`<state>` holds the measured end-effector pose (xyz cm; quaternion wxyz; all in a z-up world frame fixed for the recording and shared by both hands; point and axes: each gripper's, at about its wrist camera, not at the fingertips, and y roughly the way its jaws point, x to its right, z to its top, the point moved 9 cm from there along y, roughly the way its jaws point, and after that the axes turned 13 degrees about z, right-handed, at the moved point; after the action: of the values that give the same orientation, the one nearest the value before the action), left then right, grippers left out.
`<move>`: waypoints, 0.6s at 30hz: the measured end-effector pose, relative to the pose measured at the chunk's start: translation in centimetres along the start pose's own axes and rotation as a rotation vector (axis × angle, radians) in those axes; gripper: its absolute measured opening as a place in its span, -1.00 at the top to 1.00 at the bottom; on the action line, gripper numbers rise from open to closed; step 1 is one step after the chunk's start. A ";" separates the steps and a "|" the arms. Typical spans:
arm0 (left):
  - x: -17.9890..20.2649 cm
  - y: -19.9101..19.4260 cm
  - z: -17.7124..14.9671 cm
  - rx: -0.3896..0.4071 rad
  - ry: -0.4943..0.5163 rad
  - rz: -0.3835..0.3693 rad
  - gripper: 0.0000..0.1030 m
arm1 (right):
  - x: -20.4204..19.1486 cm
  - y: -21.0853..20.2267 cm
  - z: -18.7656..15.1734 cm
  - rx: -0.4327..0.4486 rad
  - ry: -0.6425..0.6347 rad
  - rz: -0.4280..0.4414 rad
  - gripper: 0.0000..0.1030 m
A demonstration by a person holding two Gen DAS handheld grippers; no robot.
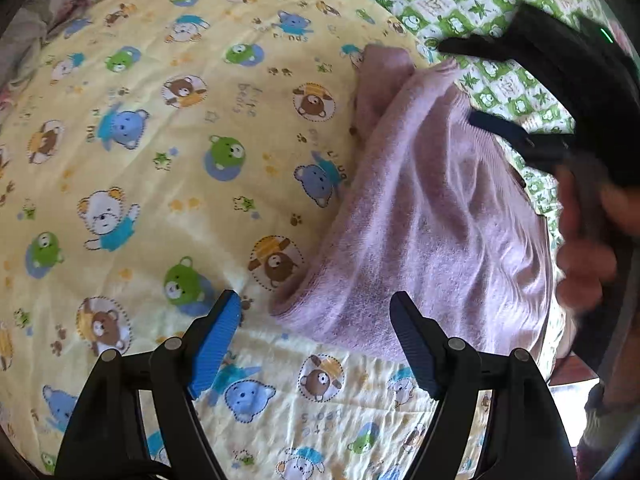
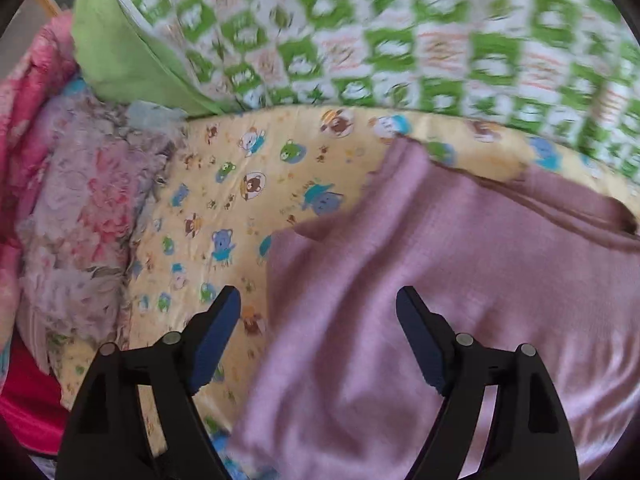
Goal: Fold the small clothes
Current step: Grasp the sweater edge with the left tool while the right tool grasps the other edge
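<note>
My left gripper (image 1: 316, 336) hangs released, nothing between its jaws — the pink garment (image 1: 432, 216) lies just ahead on the bear-print sheet (image 1: 160, 152). My right gripper (image 2: 318, 334) is spread empty over it too. I judge each should pinch one hem corner cleanly, then fold evenly. Beyond, the sheet reads "Little Bears" and "Friends" — partly legible.
</note>
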<state>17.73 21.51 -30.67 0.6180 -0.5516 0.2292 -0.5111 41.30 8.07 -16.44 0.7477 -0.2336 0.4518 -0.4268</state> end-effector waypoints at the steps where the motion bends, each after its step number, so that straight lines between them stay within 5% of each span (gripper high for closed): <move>1: 0.0 0.0 0.0 -0.001 0.001 -0.004 -0.50 | 0.0 0.9 0.1 -0.015 0.004 -0.018 -0.56; 8: 0.3 0.6 0.2 -0.012 -0.024 -0.033 -0.46 | 0.9 4.5 -0.2 -0.075 -0.004 -0.153 -0.85; 9: 0.4 0.7 0.3 -0.009 -0.018 -0.030 -0.44 | 1.0 4.5 -0.2 -0.076 -0.009 -0.157 -0.77; 10: 0.8 0.7 0.4 -0.002 0.001 -0.029 -0.21 | 1.4 4.3 -0.2 -0.073 -0.008 -0.171 -0.64; 11: 1.3 0.9 0.7 -0.007 0.019 -0.030 0.17 | 2.3 3.7 -0.1 -0.065 0.001 -0.203 -0.17; 14: 2.6 1.4 0.7 -0.022 0.078 -0.024 0.69 | 3.5 2.0 0.3 -0.053 0.061 -0.105 0.67; 18: 5.0 -0.7 1.1 0.050 0.148 -0.051 0.75 | 5.6 -1.9 0.6 -0.011 0.182 0.075 0.71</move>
<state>20.23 17.65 -28.30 0.5995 -0.5024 0.2475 -0.5717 42.27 2.34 -17.42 0.7179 -0.1807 0.5287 -0.4154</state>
